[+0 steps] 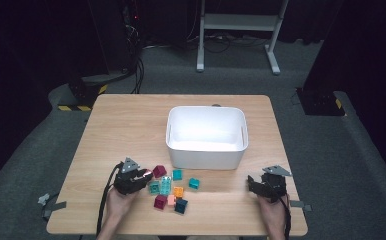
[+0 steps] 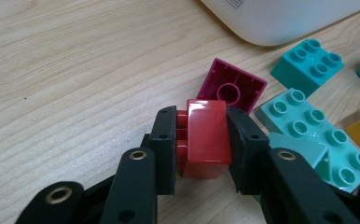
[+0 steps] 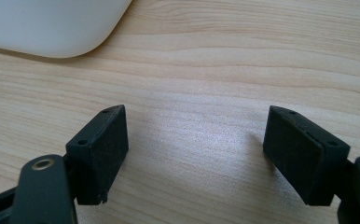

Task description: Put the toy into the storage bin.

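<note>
- Red brick [image 2: 207, 138] sits pinched between the pads of our left gripper [image 2: 201, 140], low over the wooden table [image 2: 66, 70], just in front of a magenta brick [image 2: 231, 86].
- Teal bricks [image 2: 315, 135] lie close to its right, near the white bin [image 1: 206, 135].
- Our right gripper [image 3: 192, 154] hangs spread wide over bare wood, gripping nothing.

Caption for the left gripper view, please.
Left tool shut on a red block on the table, magenta block just behind it.
</note>
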Available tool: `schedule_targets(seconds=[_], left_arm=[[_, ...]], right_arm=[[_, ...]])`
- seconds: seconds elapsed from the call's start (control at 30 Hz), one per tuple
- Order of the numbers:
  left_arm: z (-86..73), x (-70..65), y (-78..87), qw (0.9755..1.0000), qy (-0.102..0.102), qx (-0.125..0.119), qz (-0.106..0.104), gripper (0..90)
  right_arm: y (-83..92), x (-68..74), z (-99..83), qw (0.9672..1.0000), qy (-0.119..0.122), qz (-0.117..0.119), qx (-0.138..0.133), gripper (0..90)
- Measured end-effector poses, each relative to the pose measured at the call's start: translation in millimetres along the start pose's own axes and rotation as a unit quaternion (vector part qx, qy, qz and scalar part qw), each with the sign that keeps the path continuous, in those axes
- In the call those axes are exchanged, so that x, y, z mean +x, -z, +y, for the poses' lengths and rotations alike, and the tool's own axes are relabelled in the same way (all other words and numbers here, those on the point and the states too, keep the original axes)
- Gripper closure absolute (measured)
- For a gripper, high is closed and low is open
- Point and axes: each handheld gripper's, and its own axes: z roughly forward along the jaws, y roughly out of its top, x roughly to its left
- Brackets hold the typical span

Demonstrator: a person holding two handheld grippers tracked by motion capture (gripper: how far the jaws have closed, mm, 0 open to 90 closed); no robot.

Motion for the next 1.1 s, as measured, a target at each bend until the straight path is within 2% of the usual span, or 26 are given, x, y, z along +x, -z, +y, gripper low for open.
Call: schedule_targets(seconds=[0.2,0.33,0.43,0.63,0.67,0.73,0.83,0.9,0.93,1.03,1.1], left_arm=[[-0.7,0.2,2.7,0.9999,-0.010,0.003,0.011,66.8],[2.5,1.9,7.3,0.9998,-0.014,0.000,0.010,66.9],[5.9,3.3,13.3,0.9999,-0.011,-0.011,0.002,67.0],[14.5,6.0,21.2,0.9998,-0.004,-0.015,-0.011,67.0],[19.7,7.2,25.0,0.9996,0.004,-0.017,-0.021,67.0],[25.6,7.8,28.4,0.9995,0.003,-0.018,-0.026,67.0],[37.0,6.2,33.8,0.9995,-0.020,-0.011,-0.023,67.0],[40.1,5.9,35.3,0.9994,-0.022,-0.010,-0.025,67.0],[48.9,5.5,39.8,0.9991,-0.029,-0.011,-0.030,67.0],[62.8,5.6,47.0,0.9985,-0.030,-0.024,-0.039,67.0],[66.0,6.2,48.8,0.9983,-0.031,-0.028,-0.041,67.0]], right_arm=[[0.1,0.5,0.0,1.0000,0.001,0.002,0.001,21.9],[0.2,0.7,0.0,1.0000,0.001,0.002,0.001,21.9],[0.2,0.7,0.0,1.0000,0.001,0.003,0.001,21.9],[0.2,0.7,0.0,1.0000,0.001,0.002,0.001,21.9],[0.2,0.7,0.0,1.0000,0.001,0.003,0.001,21.9],[0.2,0.7,0.0,1.0000,0.001,0.003,0.001,21.9],[0.2,0.7,0.0,1.0000,0.001,0.004,0.001,21.9],[0.1,0.7,0.0,1.0000,0.002,0.004,0.001,21.9],[0.1,0.7,0.1,1.0000,0.002,0.004,0.001,21.9],[0.1,0.6,0.0,1.0000,0.003,0.004,0.000,21.9],[0.1,0.8,0.0,1.0000,0.002,0.004,0.001,21.9]])
